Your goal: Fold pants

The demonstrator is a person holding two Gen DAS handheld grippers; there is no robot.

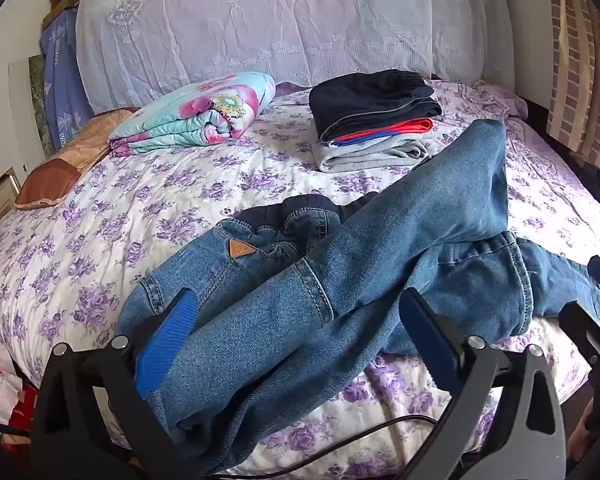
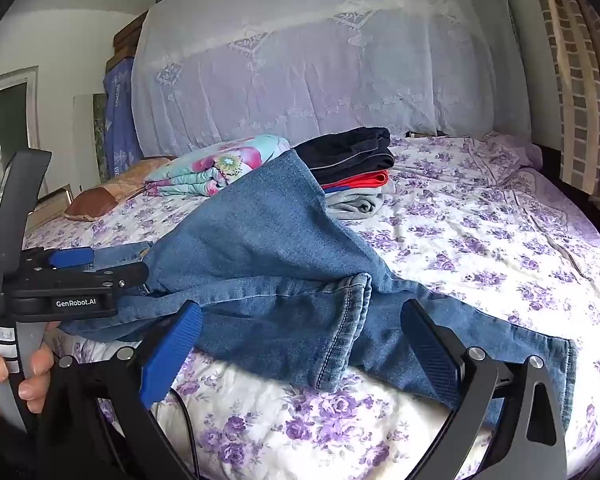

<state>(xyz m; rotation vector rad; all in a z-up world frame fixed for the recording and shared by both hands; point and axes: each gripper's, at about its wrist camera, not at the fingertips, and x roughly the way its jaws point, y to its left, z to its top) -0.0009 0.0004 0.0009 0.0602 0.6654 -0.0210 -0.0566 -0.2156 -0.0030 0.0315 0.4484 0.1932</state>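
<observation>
Left gripper (image 1: 300, 320) open over jeans (image 1: 340, 248), clothes stack (image 1: 376, 120) behind

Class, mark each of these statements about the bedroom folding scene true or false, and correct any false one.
1. The jeans lie crumpled on the floral bedspread. True.
2. The jeans are already neatly folded into a square. False: they lie spread out, one leg thrown across.
3. A stack of folded clothes sits farther back on the bed. True.
4. The top item of that stack is white. False: it is dark.
5. Both the left claw and the right claw are open. True.
</observation>
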